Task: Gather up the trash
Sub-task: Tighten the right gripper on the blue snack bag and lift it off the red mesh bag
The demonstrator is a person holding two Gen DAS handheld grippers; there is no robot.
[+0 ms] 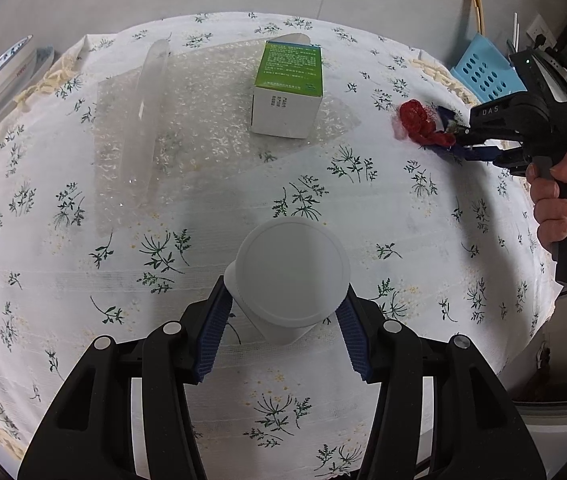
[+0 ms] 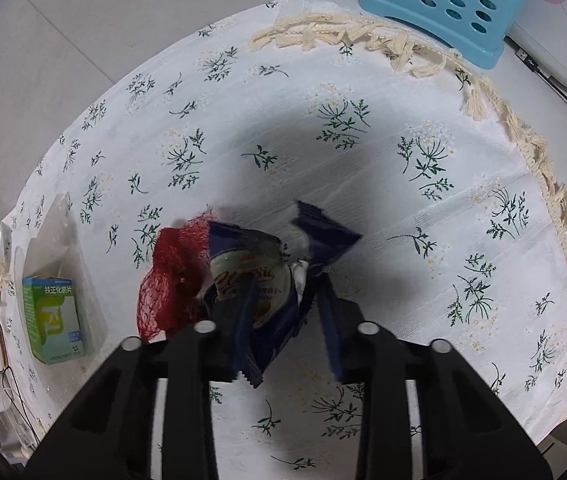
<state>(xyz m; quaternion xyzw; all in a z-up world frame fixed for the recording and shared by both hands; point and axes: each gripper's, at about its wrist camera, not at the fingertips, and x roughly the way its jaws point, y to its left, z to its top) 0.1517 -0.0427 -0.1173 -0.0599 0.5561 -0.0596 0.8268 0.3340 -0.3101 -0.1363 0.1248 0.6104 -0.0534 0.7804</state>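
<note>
Both grippers hold trash over the floral tablecloth (image 1: 83,280).
Left gripper (image 1: 285,312) half-spread, clamps a white cup (image 1: 291,272); right gripper (image 2: 287,316) pinches a blue wrapper (image 2: 267,280) beside red netting (image 2: 171,276).

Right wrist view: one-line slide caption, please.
Right gripper fingers closed on a dark blue snack wrapper beside red mesh netting on the floral tablecloth.

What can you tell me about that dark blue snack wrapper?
The wrapper is crumpled, shiny dark blue plastic film with a pale oval label in red script and zigzag-cut ends. It sits on the flowered tablecloth, pinched between the fingers of the right gripper. A bunched red mesh net lies against its left side.
</note>
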